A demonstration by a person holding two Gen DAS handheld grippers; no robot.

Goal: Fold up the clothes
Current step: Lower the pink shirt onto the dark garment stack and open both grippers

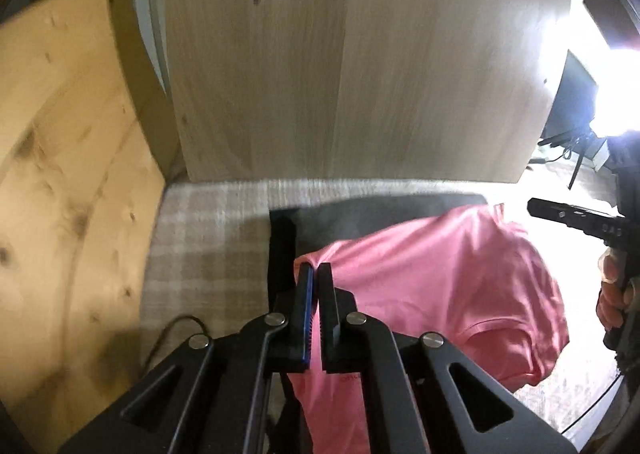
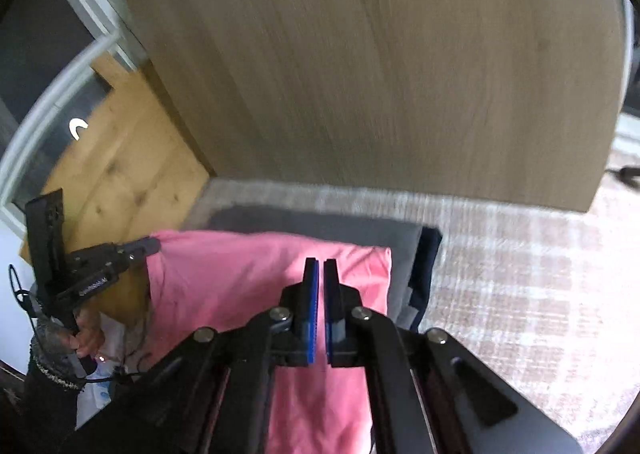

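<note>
A pink T-shirt (image 1: pixel 440 278) hangs lifted over a grey garment (image 1: pixel 380 210) and a dark navy one (image 1: pixel 282 254) on a checked rug. My left gripper (image 1: pixel 317 274) is shut on the pink shirt's left edge, with cloth pinched between the fingers. In the right wrist view the pink shirt (image 2: pixel 240 286) spreads below my right gripper (image 2: pixel 321 270), whose fingers stand nearly closed with a thin gap over the shirt's right part; cloth between them is not clear. The left gripper (image 2: pixel 148 246) also shows there at the shirt's left corner.
A large pale wooden panel (image 1: pixel 352 66) stands upright just behind the clothes. A knotty pine board (image 1: pixel 60 174) leans at the left. The checked rug (image 2: pixel 520 274) extends to the right. Cables and dark gear (image 1: pixel 572 150) lie at the far right under bright glare.
</note>
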